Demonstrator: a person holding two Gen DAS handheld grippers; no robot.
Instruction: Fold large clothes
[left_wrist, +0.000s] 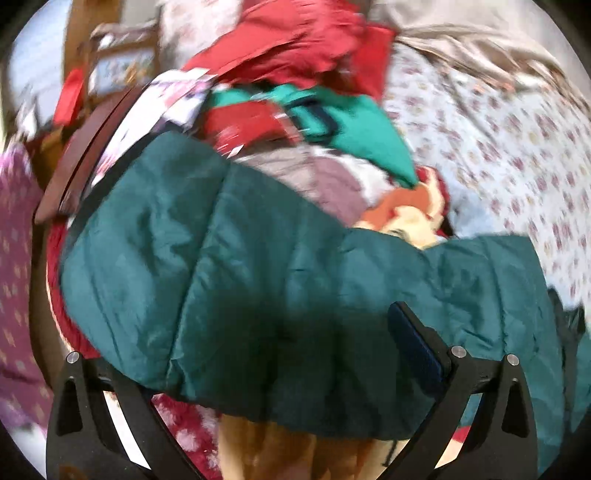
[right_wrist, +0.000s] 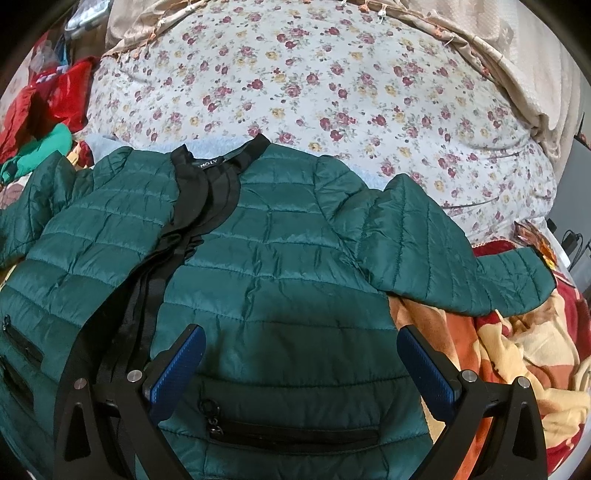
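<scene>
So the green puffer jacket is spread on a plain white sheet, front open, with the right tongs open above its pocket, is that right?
Nearly. The sheet is not plain white: it is printed with small flowers, as the right wrist view shows. The rest holds: the jacket lies spread with its front open, and the right tongs are open above its pocket.

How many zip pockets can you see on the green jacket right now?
2 on the green jacket. One zip pocket runs along the hem between the right tool's fingers; the other is on the left front panel. More may be hidden.
</scene>
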